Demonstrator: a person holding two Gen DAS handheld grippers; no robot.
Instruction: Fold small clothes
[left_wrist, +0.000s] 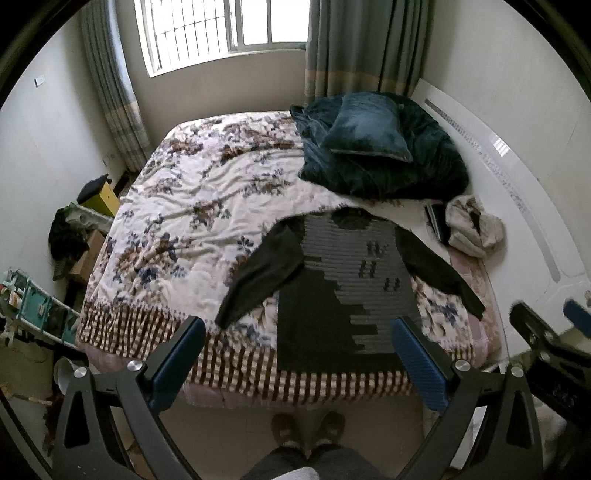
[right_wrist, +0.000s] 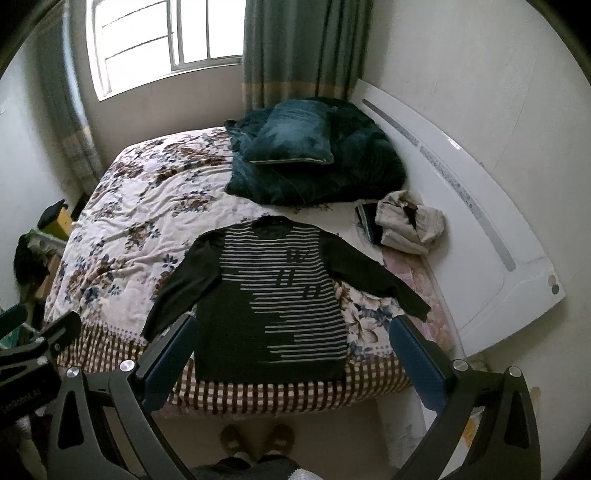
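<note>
A dark long-sleeved sweater with grey stripes (left_wrist: 343, 295) (right_wrist: 273, 302) lies flat, front up, on the floral bedspread (left_wrist: 192, 229) (right_wrist: 140, 221), hem at the near edge, both sleeves spread out to the sides. My left gripper (left_wrist: 299, 332) hangs open well above the hem, holding nothing. My right gripper (right_wrist: 293, 330) is open too, high over the sweater's lower half, with nothing between its blue pads (right_wrist: 417, 354). The right gripper also shows at the right edge of the left wrist view (left_wrist: 546, 325).
A dark teal blanket and cushion (left_wrist: 373, 140) (right_wrist: 306, 147) are piled at the head. A crumpled beige garment (left_wrist: 472, 225) (right_wrist: 406, 221) lies beside a dark flat object near the white headboard (right_wrist: 480, 206). Boxes and clutter (left_wrist: 74, 236) crowd the floor left. A person's feet (left_wrist: 306, 428) stand at the bed's foot.
</note>
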